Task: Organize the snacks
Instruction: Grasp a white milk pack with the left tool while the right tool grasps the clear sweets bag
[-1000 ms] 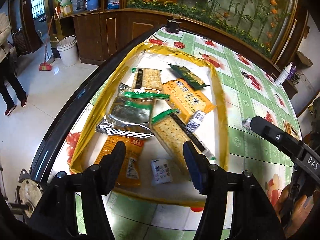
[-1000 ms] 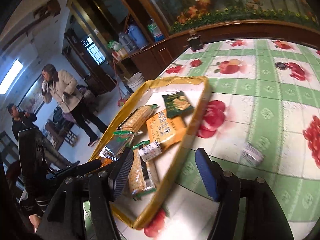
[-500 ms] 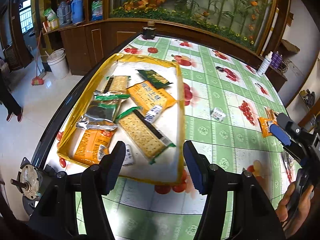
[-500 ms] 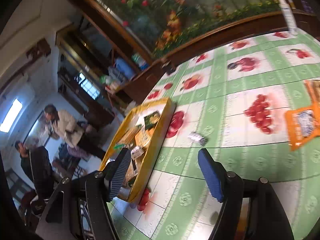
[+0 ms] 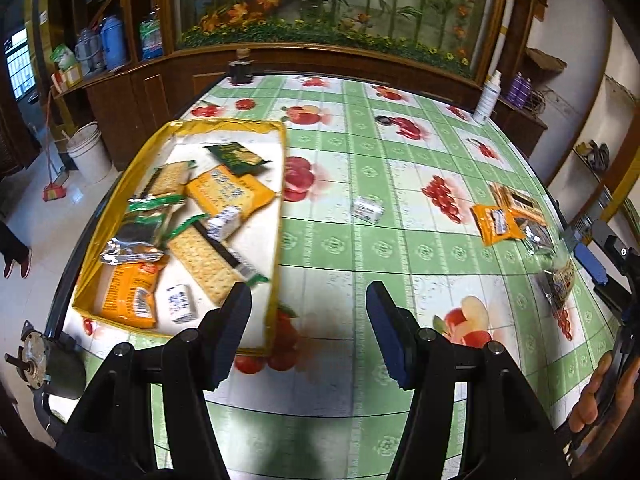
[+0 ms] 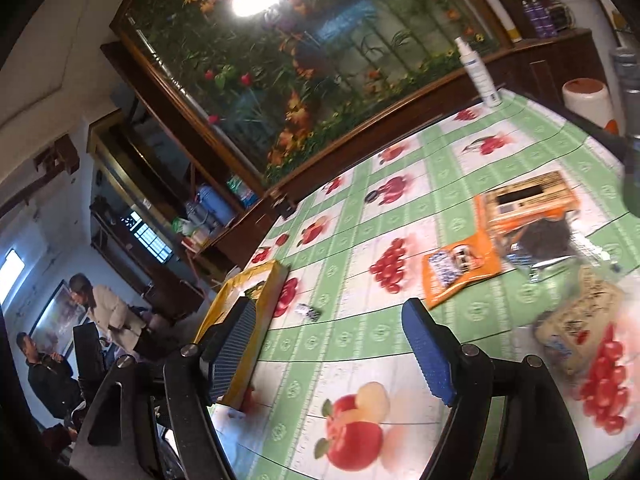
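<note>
Wooden cabinets [image 5: 120,92], seemingly tiled floor [image 5: 36,216]

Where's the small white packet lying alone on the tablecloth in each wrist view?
Left wrist: small white packet sits mid-frame on a white square, right of the yellow tray and apart from it.
Right wrist: the same packet shows small and dark, left of centre, just right of the tray's wall.
Shared landmark: the orange snack packet on the tablecloth, further right in both views.
</note>
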Demonstrator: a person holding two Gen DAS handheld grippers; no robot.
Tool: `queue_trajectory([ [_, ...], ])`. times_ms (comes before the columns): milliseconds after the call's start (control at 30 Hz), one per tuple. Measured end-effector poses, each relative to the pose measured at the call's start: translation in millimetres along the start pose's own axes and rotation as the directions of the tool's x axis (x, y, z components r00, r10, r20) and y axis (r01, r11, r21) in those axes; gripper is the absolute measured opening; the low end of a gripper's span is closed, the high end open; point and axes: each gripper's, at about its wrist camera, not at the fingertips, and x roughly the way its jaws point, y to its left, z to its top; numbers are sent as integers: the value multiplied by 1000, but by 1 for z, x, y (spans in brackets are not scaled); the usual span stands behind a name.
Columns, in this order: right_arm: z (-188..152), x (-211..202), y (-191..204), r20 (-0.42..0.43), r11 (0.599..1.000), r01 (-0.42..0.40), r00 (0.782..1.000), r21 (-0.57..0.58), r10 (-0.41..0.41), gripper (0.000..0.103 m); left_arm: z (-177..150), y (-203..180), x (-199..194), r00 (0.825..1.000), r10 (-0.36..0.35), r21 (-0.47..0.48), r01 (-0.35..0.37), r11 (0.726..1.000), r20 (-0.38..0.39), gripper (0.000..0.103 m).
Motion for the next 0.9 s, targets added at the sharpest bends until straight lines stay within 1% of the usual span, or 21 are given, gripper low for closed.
queue_trajectory([
  [133,-2,-28,-12,33,996,78,996,-33,-77,82,0,-26,8,1000,-14,54,15,998,-13,59],
  [233,-4,-47,-26,53,988,149,988,-48,-147,83,1,-47,14,999,-30,100,32,995,-24,59],
  [400,-9,-66,-52,44,958,276,961,-78,-273,83,5,-87,23,999,-40,203,44,978,-21,58],
  [500,-12,-68,-63,20,942,321,947,-99,-320,83,10,-111,28,997,-75,264,79,961,-26,58],
  [600,-16,-67,-69,-12,931,342,938,-129,-346,83,15,-134,37,992,-117,325,126,937,-45,58],
  [700,-18,-62,-76,-40,927,350,933,-137,-359,84,23,-148,47,979,-182,332,203,921,-92,58],
  [800,-17,-57,-82,-58,928,349,932,-127,-358,84,32,-161,57,972,-205,314,231,921,-114,58],
  [900,-14,-52,-85,-64,932,345,933,-111,-353,84,41,-169,68,966,-222,273,252,928,-135,58],
])
